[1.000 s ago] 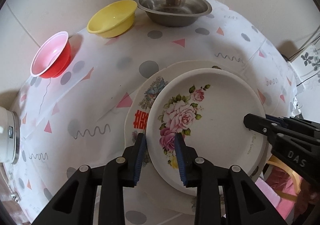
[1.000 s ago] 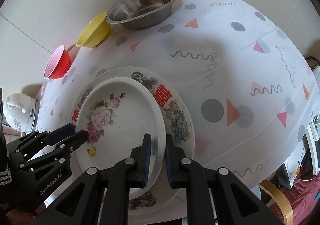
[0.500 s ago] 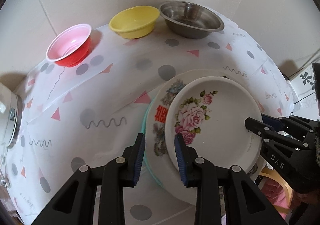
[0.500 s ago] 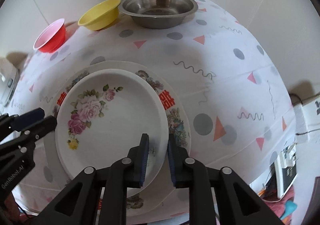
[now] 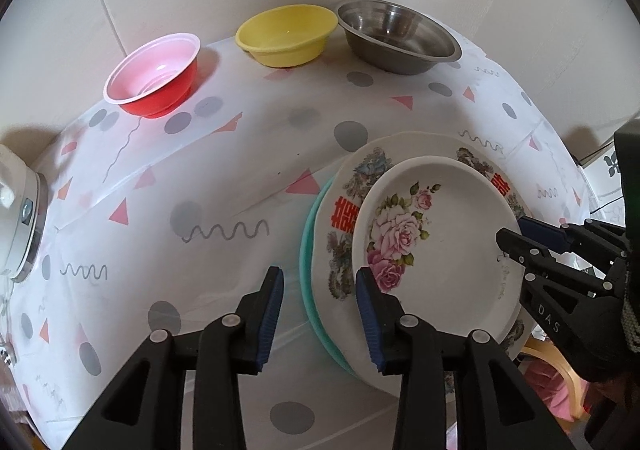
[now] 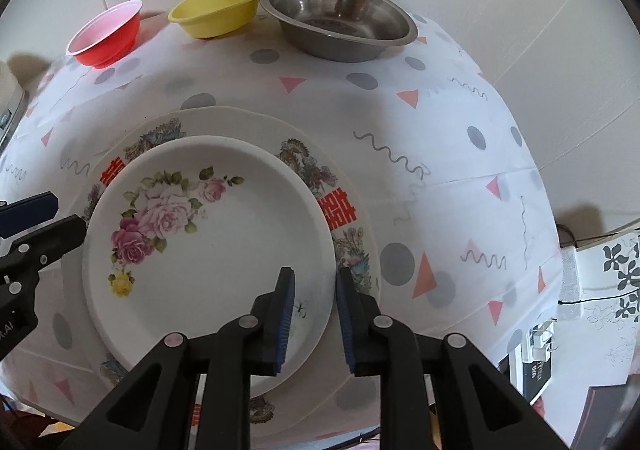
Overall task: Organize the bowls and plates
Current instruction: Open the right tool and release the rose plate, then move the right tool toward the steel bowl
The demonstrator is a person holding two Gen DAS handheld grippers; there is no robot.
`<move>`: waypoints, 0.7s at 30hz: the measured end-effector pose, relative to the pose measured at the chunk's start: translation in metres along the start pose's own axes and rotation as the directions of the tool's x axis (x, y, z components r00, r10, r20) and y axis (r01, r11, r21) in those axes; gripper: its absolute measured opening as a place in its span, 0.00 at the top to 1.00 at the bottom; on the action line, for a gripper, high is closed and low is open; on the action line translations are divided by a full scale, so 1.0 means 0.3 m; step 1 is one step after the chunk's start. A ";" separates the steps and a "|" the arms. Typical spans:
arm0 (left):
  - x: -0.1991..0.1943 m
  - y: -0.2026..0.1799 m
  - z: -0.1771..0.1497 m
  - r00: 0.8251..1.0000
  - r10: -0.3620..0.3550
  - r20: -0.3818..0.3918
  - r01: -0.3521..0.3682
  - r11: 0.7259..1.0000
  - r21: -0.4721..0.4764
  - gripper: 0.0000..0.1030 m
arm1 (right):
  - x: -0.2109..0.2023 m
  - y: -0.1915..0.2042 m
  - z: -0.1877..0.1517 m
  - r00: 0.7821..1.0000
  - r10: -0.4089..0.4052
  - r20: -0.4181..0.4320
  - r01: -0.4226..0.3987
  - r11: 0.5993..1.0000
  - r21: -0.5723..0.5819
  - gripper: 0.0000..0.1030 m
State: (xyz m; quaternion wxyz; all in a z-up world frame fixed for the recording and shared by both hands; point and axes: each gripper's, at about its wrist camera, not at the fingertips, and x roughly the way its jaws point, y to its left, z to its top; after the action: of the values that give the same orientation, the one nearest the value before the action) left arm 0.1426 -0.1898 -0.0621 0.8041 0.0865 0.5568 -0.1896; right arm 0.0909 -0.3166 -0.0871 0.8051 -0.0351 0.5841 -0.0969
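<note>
A white rose plate (image 5: 448, 250) (image 6: 224, 250) lies on a larger plate with red characters (image 5: 344, 209) (image 6: 340, 209). A teal plate (image 5: 308, 290) peeks out underneath. My left gripper (image 5: 319, 272) straddles the stack's left rim; its jaws are opening and neither pad touches. My right gripper (image 6: 316, 272) straddles the rose plate's right rim, with its pads a little apart from it. At the back stand a red bowl (image 5: 154, 77) (image 6: 106, 35), a yellow bowl (image 5: 286, 33) (image 6: 218, 13) and a steel bowl (image 5: 396, 37) (image 6: 340, 21).
A patterned cloth (image 5: 224, 177) covers the table, and a wall rises right behind the bowls. A white appliance (image 5: 20, 226) sits at the left edge. Off the table's right edge are a floral-print box (image 6: 600, 290) and cables.
The left jaws have widened and slid left from the rose plate's rim to the stack's edge. The right jaws have parted from the rim they pinched. The teal plate now shows.
</note>
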 end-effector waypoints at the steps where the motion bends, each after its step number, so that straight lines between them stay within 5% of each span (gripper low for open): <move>1: 0.000 0.001 -0.001 1.000 0.001 -0.001 -0.001 1.000 -0.002 0.59 | 0.000 -0.003 0.000 1.000 0.004 0.000 -0.004 1.000 0.003 0.79; 12: -0.019 0.025 -0.014 1.000 0.002 0.008 -0.002 1.000 -0.030 0.47 | -0.019 -0.056 -0.021 0.995 0.095 -0.001 -0.094 0.987 0.128 0.79; 16: -0.029 0.033 -0.015 1.000 0.003 0.013 -0.002 0.999 -0.042 0.45 | -0.041 -0.083 -0.037 0.988 0.153 0.031 -0.156 0.970 0.186 0.69; 21: -0.050 0.053 -0.017 1.000 0.004 0.021 -0.003 0.998 -0.067 0.31 | -0.060 -0.109 -0.048 0.981 0.179 0.073 -0.191 0.954 0.232 0.69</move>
State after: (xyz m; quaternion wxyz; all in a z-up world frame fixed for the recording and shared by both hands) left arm 0.1400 -0.1705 -0.0511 0.8127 0.0583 0.5541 -0.1703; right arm 0.0682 -0.3443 -0.0691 0.8238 0.1138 0.5482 -0.0894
